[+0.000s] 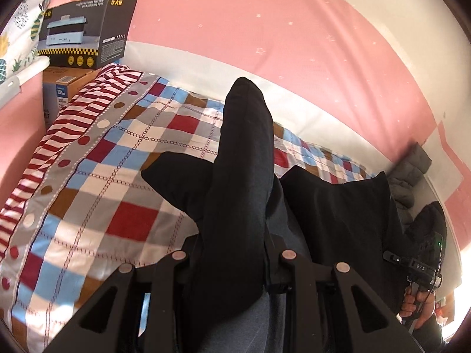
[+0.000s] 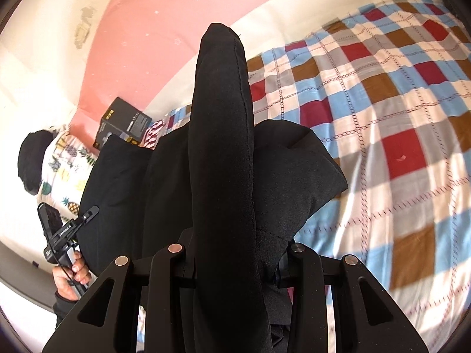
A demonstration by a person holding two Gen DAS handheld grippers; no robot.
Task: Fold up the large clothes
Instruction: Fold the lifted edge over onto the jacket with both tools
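Note:
A large black garment (image 1: 241, 176) is held up over a bed between both grippers. In the left wrist view a thick fold of it fills the jaws of my left gripper (image 1: 232, 253), which is shut on the cloth. From there the fabric spans right toward a hand (image 1: 418, 306) holding the other tool. In the right wrist view my right gripper (image 2: 235, 250) is likewise shut on a bunched fold of the black garment (image 2: 223, 147). The cloth sags left toward a hand (image 2: 70, 276) on the left tool. Fabric hides all the fingertips.
A checked red, blue and brown quilt (image 1: 103, 200) (image 2: 382, 117) covers the bed below. Stacked cartons (image 1: 85, 32) sit at its far corner by the pink wall (image 1: 265, 29). A grey padded jacket (image 1: 412, 167) lies at the right edge. Pineapple-print fabric (image 2: 61, 164) hangs at the left.

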